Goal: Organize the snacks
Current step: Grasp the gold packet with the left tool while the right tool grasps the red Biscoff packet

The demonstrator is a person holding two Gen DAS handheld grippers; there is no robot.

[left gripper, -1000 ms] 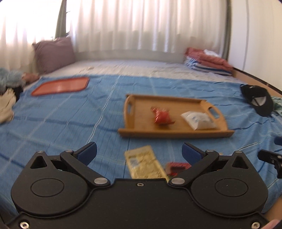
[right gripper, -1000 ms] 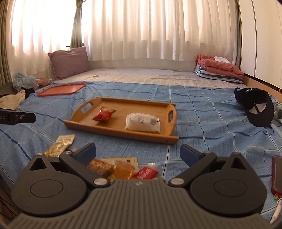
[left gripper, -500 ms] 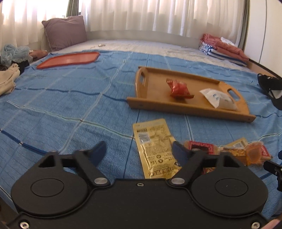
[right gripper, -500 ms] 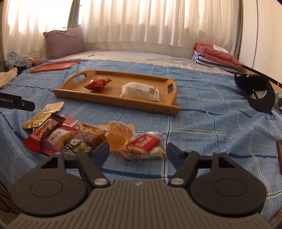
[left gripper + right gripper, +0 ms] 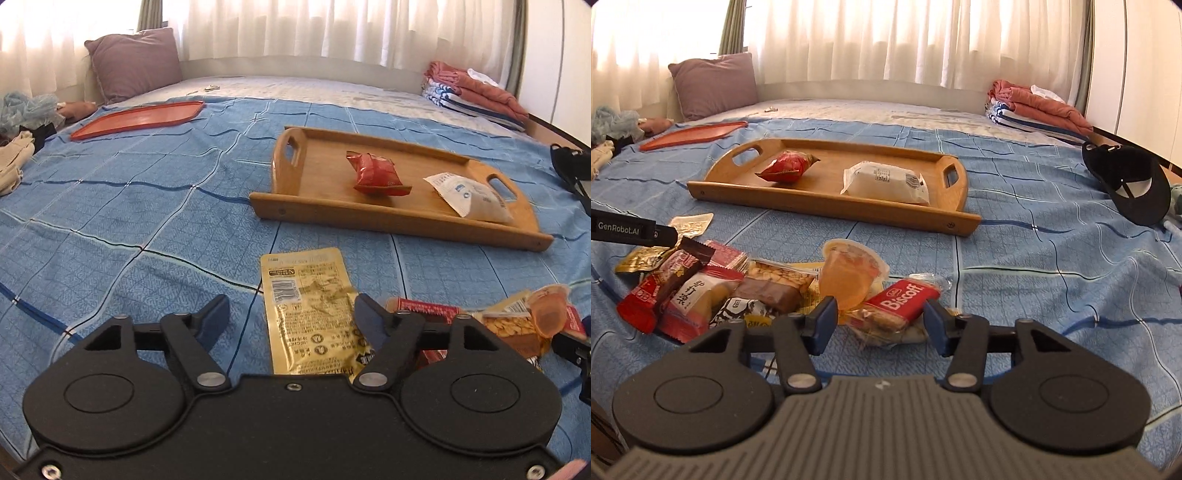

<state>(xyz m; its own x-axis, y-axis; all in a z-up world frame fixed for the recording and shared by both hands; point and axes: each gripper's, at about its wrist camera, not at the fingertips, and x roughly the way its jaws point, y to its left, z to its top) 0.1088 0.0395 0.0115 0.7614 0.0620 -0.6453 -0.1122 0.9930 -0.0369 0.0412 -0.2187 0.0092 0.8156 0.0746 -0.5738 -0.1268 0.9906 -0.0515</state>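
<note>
Left gripper [image 5: 291,317] low over the blue bedspread [image 5: 147,221], fingers spread wide, holding nothing — the gold foil packet [image 5: 314,310] lies flat between them, its right edge under the right fingertip. Right gripper [image 5: 879,321] also parted, empty, fingers either side of the red Biscoff packet [image 5: 905,299] and clear wrapped snack [image 5: 886,326]; contact not clear. Orange jelly cup [image 5: 849,277] just behind, tipped on its side. Loose snack pile [image 5: 701,291] to its left. Wooden tray [image 5: 827,206] farther back — red packet [image 5: 788,168] and white packet [image 5: 886,182] lie on it, apart. Black cap [image 5: 1130,184] off right.
</note>
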